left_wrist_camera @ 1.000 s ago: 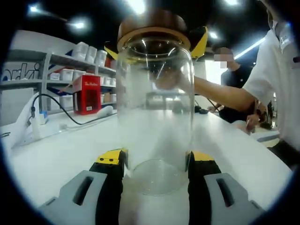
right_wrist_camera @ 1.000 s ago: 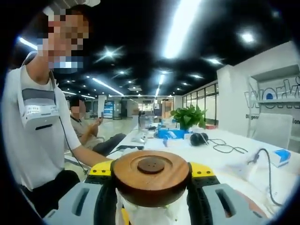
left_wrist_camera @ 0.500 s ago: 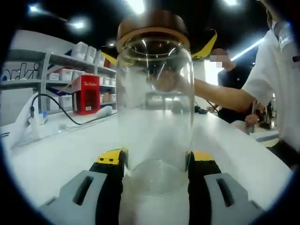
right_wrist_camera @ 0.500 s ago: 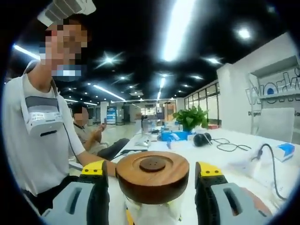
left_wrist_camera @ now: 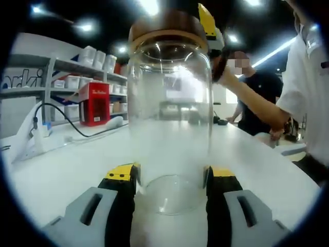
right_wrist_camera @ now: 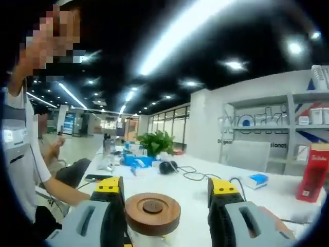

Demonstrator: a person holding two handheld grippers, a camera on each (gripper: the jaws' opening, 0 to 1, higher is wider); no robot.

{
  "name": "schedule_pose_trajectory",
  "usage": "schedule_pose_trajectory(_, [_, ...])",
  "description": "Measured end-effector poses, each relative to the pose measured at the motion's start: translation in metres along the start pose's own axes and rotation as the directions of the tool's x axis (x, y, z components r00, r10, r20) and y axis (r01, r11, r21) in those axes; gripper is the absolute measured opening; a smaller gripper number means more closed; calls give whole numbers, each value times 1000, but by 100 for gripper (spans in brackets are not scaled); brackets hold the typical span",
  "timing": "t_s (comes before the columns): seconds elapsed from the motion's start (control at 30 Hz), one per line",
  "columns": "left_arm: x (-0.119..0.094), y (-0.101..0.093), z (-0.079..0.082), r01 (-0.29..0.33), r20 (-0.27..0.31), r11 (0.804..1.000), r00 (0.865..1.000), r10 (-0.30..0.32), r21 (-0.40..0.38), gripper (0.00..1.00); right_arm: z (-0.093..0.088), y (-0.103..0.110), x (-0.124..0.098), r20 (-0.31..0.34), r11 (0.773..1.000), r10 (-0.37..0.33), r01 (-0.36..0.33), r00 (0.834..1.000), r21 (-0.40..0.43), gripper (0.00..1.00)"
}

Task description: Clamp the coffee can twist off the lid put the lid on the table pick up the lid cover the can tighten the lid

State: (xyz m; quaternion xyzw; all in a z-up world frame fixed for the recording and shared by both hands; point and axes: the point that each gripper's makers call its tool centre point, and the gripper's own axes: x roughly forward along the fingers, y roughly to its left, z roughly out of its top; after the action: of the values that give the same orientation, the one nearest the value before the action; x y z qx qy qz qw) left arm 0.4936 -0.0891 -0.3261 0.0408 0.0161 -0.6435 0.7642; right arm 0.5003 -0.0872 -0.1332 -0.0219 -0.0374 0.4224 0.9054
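The coffee can (left_wrist_camera: 169, 118), a clear empty glass jar, stands upright on the white tabletop (left_wrist_camera: 61, 164), its base clamped between your left tongs (left_wrist_camera: 169, 180), one jaw pressed to each side. Its round wooden lid (right_wrist_camera: 152, 212) sits on the mouth, and your right tongs (right_wrist_camera: 164, 193) hang over it with the jaws spread wide, touching neither side of the lid.

The step in hand looks like the grip on the lid for twisting. Bring the right tongs down so the jaws meet the lid's rim level and on opposite sides, close firmly, then turn; keep the left tongs steady so the glass doesn't spin or tip.

Beyond the left tongs, a red box (left_wrist_camera: 94, 103) sits on the shelves (left_wrist_camera: 72, 72); its white lettering is too small to read. Ahead of the right tongs, wall lettering (right_wrist_camera: 247, 122) seems to begin "work", the rest unclear.
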Motion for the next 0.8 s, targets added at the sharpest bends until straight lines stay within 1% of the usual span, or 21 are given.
schedule_pose_trajectory(0.03, [0,0,0,0,0,1000,1000,0,0,46,1,0,0,8,998,-56,56,998,9,60])
schedule_pose_trajectory(0.07, [0,0,0,2,0,1000,1000,-2,-1,46,0,-2,-1,-2,992,-122,122,993,20,59])
schedule_pose_trajectory(0.1, [0,0,0,3,1,1000,1000,-3,-1,46,0,0,-2,0,985,-170,170,985,21,59])
schedule_pose_trajectory(0.13, [0,0,0,3,1,1000,1000,-3,-1,46,1,3,-3,8,976,-214,214,977,38,59])
schedule_pose_trajectory(0.2, [0,0,0,2,0,1000,1000,-2,-1,46,-3,10,-2,-8,952,-297,296,955,79,59])
schedule_pose_trajectory(0.23, [0,0,0,2,0,1000,1000,-2,-1,46,-6,10,-2,-25,941,-326,327,945,87,59])
schedule_pose_trajectory(0.27, [0,0,0,1,0,1000,1000,-1,-1,46,-11,10,-3,-57,917,-384,388,921,88,59])
schedule_pose_trajectory(0.3, [0,0,0,0,-1,1000,1000,0,-1,46,-13,7,-5,-75,891,-440,445,895,86,60])
schedule_pose_trajectory(0.33, [0,0,0,-1,-1,1000,1000,1,-1,46,-14,3,-8,-79,859,-502,507,861,66,61])
schedule_pose_trajectory(0.37, [0,0,0,-1,-1,1000,1000,1,-1,46,-13,0,-11,-65,828,-556,559,829,50,61])
schedule_pose_trajectory(0.4, [0,1,0,0,-1,1000,1000,0,-2,46,-13,-1,-14,-65,796,-602,604,796,32,61])
schedule_pose_trajectory(0.47, [-1,1,0,0,0,1000,1000,0,-2,46,-16,0,-18,-66,740,-670,672,739,12,60])
schedule_pose_trajectory(0.5, [-1,2,-1,1,0,1000,1000,-1,-2,46,-16,2,-18,-63,728,-683,685,728,18,60])
schedule_pose_trajectory(0.57, [-1,2,-1,1,0,1000,1000,-1,-1,46,-18,8,-14,-60,710,-701,703,710,24,60])
schedule_pose_trajectory(0.6, [-1,2,-1,1,-1,1000,1000,-1,-1,46,-20,10,-13,-64,702,-710,712,701,12,60])
schedule_pose_trajectory(0.63, [-1,2,-1,1,-1,1000,1000,-1,-1,46,-22,12,-11,-68,698,-714,716,696,2,60])
schedule_pose_trajectory(0.67, [-1,2,-1,0,-1,1000,1000,0,-1,46,-23,13,-10,-67,688,-724,726,687,3,60])
schedule_pose_trajectory(0.7, [-1,2,-1,0,-2,1000,1000,0,-1,46,-25,13,-11,-70,671,-740,742,669,-3,60])
schedule_pose_trajectory(0.77, [-1,2,-1,-1,-2,1000,1000,1,0,46,-26,12,-15,-63,626,-778,779,625,-12,60])
schedule_pose_trajectory(0.8, [0,2,-1,-1,-2,1000,1000,1,-1,46,-27,13,-13,-60,623,-782,782,621,-22,60])
